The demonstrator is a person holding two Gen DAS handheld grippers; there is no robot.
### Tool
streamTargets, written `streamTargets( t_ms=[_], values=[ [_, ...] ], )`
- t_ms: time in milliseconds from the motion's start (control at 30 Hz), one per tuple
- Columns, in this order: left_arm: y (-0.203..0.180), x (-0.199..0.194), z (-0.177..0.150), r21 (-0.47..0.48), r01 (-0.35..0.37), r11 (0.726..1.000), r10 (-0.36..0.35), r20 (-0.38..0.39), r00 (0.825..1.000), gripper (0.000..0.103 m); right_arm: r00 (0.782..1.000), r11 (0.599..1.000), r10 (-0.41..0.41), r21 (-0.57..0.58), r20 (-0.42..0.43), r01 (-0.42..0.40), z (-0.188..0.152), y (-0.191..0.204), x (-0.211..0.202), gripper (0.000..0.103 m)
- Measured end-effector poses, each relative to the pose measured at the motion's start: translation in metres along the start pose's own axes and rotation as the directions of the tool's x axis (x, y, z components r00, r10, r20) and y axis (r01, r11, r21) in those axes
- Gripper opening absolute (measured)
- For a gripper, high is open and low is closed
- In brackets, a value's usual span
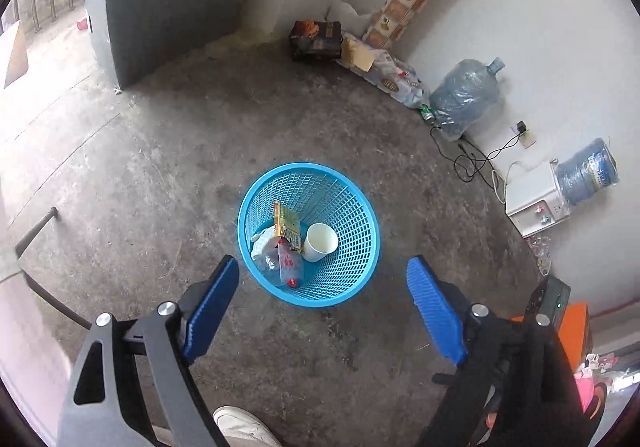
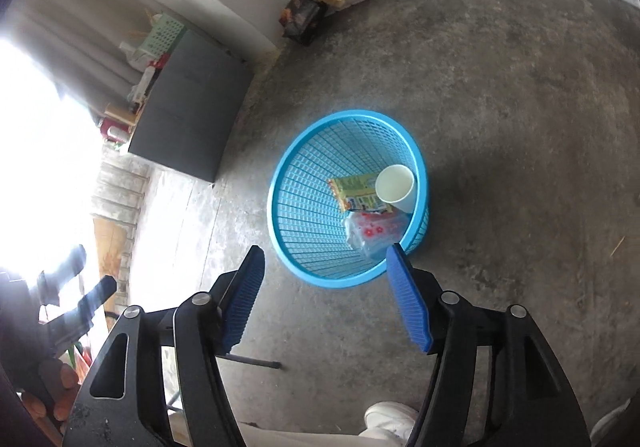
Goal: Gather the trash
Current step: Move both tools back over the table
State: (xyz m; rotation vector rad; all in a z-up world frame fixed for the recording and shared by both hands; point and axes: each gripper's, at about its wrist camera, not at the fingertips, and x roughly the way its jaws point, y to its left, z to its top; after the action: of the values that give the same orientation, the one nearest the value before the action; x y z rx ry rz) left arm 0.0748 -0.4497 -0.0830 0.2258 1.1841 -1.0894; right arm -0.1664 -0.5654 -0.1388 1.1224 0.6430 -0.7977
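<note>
1. The blue mesh basket [image 1: 308, 235] stands upright on the concrete floor [image 1: 160, 167], in the middle of the room and near both claws.
2. Trash already lies inside it: a white paper cup [image 1: 320, 242] toward the right wall of the basket, a yellow snack wrapper [image 1: 287, 225] beside it, and a clear plastic bag with red print [image 1: 280, 263] on the near side. From the right wrist view the same three sit together at the bottom: the cup [image 2: 396, 187], the wrapper [image 2: 358, 193] and the bag [image 2: 370, 233].
3. The left claw [image 1: 322, 299] has its blue pads wide apart with nothing between them; it hangs just short of the basket's near rim.
4. The right claw [image 2: 326, 287] is likewise spread and empty, pointing down at the basket's near edge.
5. Judging from this, the collecting looks largely done: both claws are free of any load and the floor around the basket shows no loose litter.
6. What may remain is the heap along the far wall: a dark printed bag [image 1: 316, 39], plastic packaging [image 1: 384, 71] and a green can [image 1: 427, 113]. Whether these count as trash to collect cannot be told.
</note>
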Motion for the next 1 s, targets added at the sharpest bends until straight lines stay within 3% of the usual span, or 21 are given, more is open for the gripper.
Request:
streamTargets(
  t_ms=[67, 167, 300, 400, 567, 667, 800, 933, 1000],
  values=[
    [0.005, -0.03, -0.015, 0.019, 0.006, 1.0, -0.006, 0.03, 1.0, 0.088, 1.0, 0.997, 0.01, -0.074, 0.012, -0.01, -0.009, 0.016, -0.017, 0.07],
    [0.019, -0.077, -0.041, 0.049, -0.041, 0.998, 0.037, 0.084, 0.996, 0.091, 0.999, 0.986, 0.041, -0.164, -0.001, -0.04, -0.022, 0.038, -0.035, 0.073],
    [0.054, -0.144, -0.082, 0.014, -0.114, 0.993, 0.11, 0.183, 0.977, 0.094, 0.997, 0.962, 0.064, -0.262, -0.043, -0.073, -0.035, 0.067, -0.049, 0.073],
    [0.084, -0.192, -0.116, -0.042, -0.166, 0.985, 0.171, 0.259, 0.951, 0.095, 0.993, 0.941, 0.089, -0.321, -0.073, -0.108, -0.048, 0.096, -0.055, 0.073],
    [0.13, -0.265, -0.173, -0.16, -0.223, 0.962, 0.268, 0.379, 0.886, 0.096, 0.973, 0.898, 0.163, -0.384, -0.166, -0.216, -0.078, 0.15, -0.058, 0.073],
    [0.154, -0.302, -0.208, -0.228, -0.24, 0.943, 0.321, 0.445, 0.836, 0.097, 0.947, 0.858, 0.214, -0.418, -0.241, -0.3, -0.101, 0.189, -0.056, 0.073],
    [0.184, -0.337, -0.244, -0.315, -0.246, 0.917, 0.381, 0.499, 0.778, 0.097, 0.887, 0.788, 0.278, -0.442, -0.368, -0.43, -0.134, 0.246, -0.048, 0.073],
    [0.217, -0.359, -0.271, -0.398, -0.216, 0.891, 0.413, 0.519, 0.748, 0.097, 0.85, 0.702, 0.268, -0.513, -0.454, -0.495, -0.169, 0.31, -0.035, 0.073],
    [0.234, -0.371, -0.28, -0.433, -0.199, 0.879, 0.426, 0.53, 0.733, 0.097, 0.811, 0.662, 0.269, -0.512, -0.519, -0.547, -0.183, 0.338, -0.024, 0.073]
  ],
)
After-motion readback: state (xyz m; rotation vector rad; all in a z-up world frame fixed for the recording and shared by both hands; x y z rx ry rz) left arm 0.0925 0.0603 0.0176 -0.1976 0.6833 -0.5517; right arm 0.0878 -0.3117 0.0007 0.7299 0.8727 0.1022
